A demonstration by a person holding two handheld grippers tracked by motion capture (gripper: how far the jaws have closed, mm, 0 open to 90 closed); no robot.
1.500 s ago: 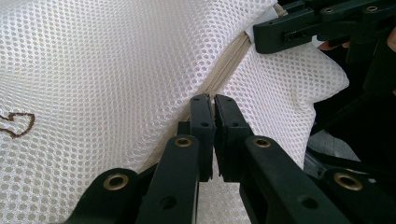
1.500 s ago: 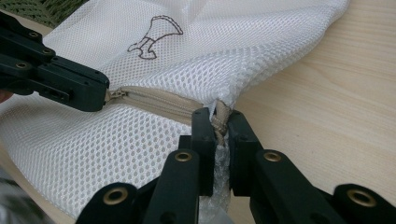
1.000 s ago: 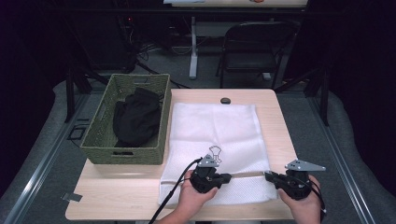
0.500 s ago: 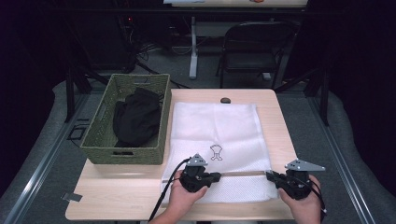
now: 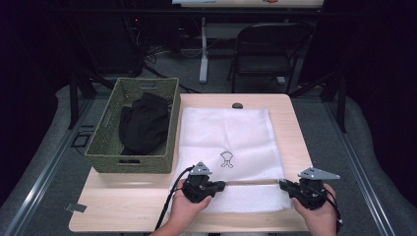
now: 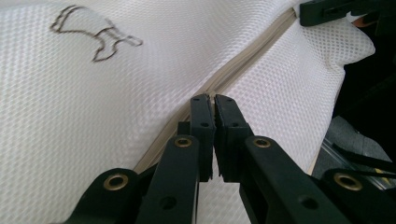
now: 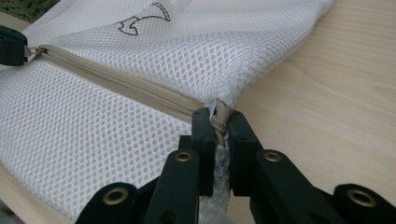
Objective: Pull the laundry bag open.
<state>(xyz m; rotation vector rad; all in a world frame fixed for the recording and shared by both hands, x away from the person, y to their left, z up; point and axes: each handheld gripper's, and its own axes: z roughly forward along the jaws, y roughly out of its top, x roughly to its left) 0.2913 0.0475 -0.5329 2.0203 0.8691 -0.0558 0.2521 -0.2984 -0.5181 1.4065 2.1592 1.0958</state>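
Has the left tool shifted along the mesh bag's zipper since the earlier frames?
Yes. The left tool has slid leftward along the zipper, away from the right tool; it was below the printed emblem and now sits nearer the bag's left edge.

The mesh bag (image 5: 231,147) is white with a fine honeycomb weave, a beige zipper (image 7: 116,81) and a small dark outline drawing (image 5: 226,159). The basket (image 5: 105,147) at the left is woven olive green, holding black cloth (image 5: 143,123). The table (image 5: 290,123) is pale wood-grain.
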